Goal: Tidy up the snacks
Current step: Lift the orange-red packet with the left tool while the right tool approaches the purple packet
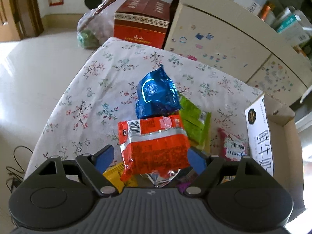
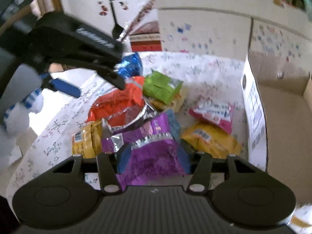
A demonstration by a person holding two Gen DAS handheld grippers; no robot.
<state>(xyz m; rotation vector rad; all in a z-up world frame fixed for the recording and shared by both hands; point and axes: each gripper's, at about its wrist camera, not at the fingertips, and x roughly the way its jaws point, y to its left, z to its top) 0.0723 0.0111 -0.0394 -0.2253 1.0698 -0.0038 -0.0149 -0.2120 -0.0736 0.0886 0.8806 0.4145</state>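
1. Leftmost, my left gripper (image 1: 154, 156) stands wide around the orange packet (image 1: 154, 146); its blue pads flank the crinkly foil, and I cannot tell if they press it.
2. That packet's long axis runs away from me, toward the blue foil packet (image 1: 157, 95) near the table's far edge.
3. Centre: green packets (image 2: 161, 87) lie flat on the floral cloth (image 1: 81, 81).
4. Rightward, my right gripper (image 2: 154, 156) pinches the purple packet (image 2: 152, 156), glossy and soft.
5. The cardboard box (image 2: 282, 105) sits at the table's right edge, nearer my right hand.
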